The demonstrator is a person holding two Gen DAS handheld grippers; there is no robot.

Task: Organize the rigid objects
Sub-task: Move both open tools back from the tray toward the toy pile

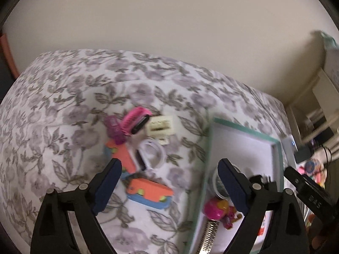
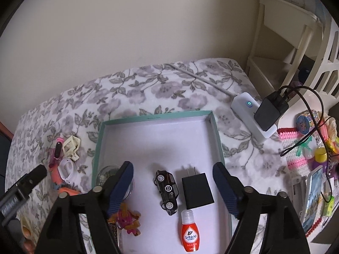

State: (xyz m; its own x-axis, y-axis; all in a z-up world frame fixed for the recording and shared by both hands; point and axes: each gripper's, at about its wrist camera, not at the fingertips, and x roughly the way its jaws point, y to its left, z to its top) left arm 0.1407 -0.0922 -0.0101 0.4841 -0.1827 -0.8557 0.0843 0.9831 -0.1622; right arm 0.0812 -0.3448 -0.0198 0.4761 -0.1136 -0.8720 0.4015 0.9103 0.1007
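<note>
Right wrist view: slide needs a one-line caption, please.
Open right gripper hovers above a toy car and black charger lying in the teal-rimmed box.

This is a home bedroom: a bed point(image 2: 148, 89) under a quilted cover printed with grey-purple flowers fills the view, pushed against a plain cream wall point(image 2: 127, 21). At two o'clock stands a cream shelf unit point(image 2: 281, 42). At three o'clock lie a white power strip point(image 2: 243, 103) holding a black charger point(image 2: 270, 114), and a pink crocheted mat point(image 2: 296, 154) crowded with small toys and trinkets.
</note>
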